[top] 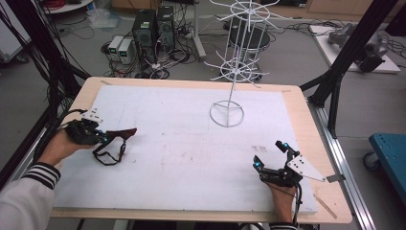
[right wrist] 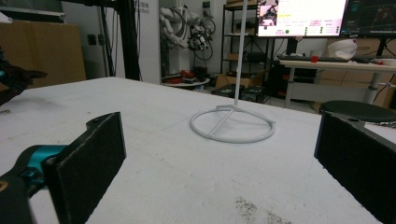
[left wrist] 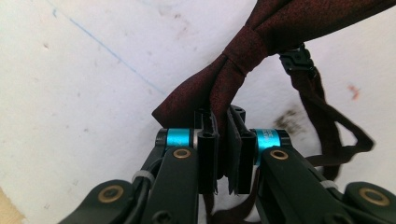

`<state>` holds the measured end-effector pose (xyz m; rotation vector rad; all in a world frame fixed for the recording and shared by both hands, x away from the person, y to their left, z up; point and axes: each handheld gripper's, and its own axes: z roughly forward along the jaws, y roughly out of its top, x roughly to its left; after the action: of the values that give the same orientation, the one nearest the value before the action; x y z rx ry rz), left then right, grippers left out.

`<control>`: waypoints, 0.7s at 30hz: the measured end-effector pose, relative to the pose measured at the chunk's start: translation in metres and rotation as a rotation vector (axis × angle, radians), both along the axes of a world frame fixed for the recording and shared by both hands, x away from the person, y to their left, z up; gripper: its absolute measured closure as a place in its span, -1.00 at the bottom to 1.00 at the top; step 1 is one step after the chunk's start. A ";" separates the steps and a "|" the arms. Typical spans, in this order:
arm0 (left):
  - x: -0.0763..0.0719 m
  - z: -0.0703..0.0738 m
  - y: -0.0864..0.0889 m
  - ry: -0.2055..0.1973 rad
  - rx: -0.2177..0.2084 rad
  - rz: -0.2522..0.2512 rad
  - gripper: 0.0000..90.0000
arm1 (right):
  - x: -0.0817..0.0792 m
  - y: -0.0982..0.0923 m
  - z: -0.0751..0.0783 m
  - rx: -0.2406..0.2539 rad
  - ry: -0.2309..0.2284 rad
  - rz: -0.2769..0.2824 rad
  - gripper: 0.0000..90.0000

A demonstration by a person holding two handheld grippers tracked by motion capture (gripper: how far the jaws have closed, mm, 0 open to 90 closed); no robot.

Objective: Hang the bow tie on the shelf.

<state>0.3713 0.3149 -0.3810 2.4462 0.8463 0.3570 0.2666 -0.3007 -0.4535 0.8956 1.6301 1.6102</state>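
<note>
- Looking down from the high view, we see the left gripper [top: 106, 138] at the left edge of the frame, about mid-height, held by a hand in a striped cuff.
- We find its jaws closed tight on a dark red bow tie [top: 123, 133], whose one wing sticks out to the right past the jaw tips.
- We note the bow tie's black strap [top: 109, 155] hanging below the gripper in a loop that reaches the white foam mat [top: 182, 158].
- In the left gripper view we see the two black pads [left wrist: 206, 154] pinching the lower wing of the bow tie [left wrist: 219, 84], with its knot just above them near the upper centre of the frame and the strap clasp [left wrist: 297, 59] to the upper right.
- We see the right gripper [top: 270, 155] at the lower right of the high view, resting on the mat with its jaws spread wide and nothing between them.
- In the right gripper view its pads [right wrist: 88, 163] stand at the two lower corners, well apart.
- We see the white wire display stand [top: 234, 67] in the upper middle of the high view, its ring base [top: 227, 114] sitting on the mat, well apart from both grippers.
- In the right gripper view that ring base [right wrist: 232, 125] lies at frame centre.
</note>
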 end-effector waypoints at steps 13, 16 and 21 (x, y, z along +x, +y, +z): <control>-0.020 0.023 -0.018 -0.081 -0.150 -0.026 0.86 | 0.001 -0.001 0.001 0.014 0.020 -0.001 -0.97; -0.024 0.026 -0.025 -0.093 -0.157 -0.039 0.86 | 0.003 -0.001 0.002 0.010 0.039 0.000 -0.97; -0.028 0.028 -0.040 -0.101 -0.190 -0.069 0.86 | 0.004 -0.001 0.002 0.004 0.036 0.000 -0.97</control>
<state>0.3433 0.2746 -0.3530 2.2560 0.7175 0.3545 0.2704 -0.3021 -0.4514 0.9321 1.6519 1.6067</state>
